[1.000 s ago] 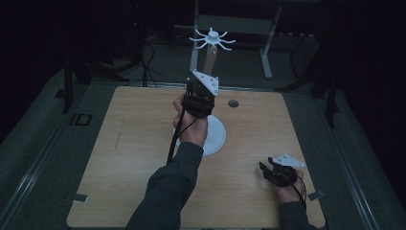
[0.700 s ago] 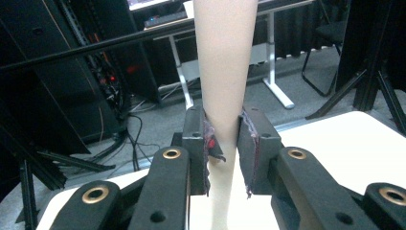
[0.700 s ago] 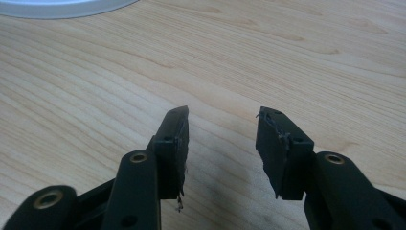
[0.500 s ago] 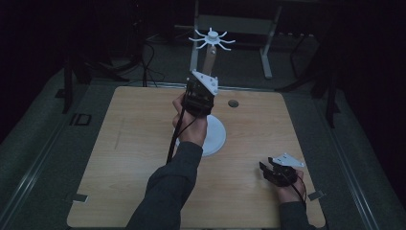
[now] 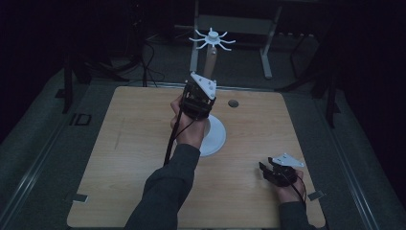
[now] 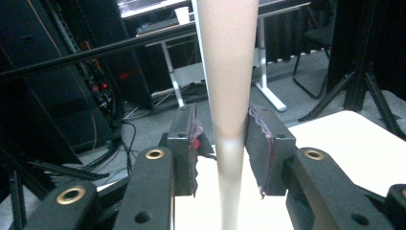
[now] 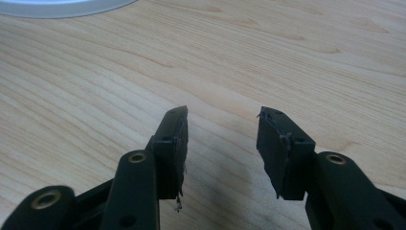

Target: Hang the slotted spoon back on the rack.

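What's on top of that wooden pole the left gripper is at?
A white hub with radiating arms caps the pole. The left gripper and hand hide where the pole meets its white round base.

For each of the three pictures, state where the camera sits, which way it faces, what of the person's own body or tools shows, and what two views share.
High view: above the person's side, facing forward and down on the table; both forearms show.
Left gripper view: on the left hand-held gripper, facing outward; its jaws flank the stand's post.
Right gripper view: on the right hand-held gripper, facing down at the wood; jaws apart.
Shared: the stand's white base.
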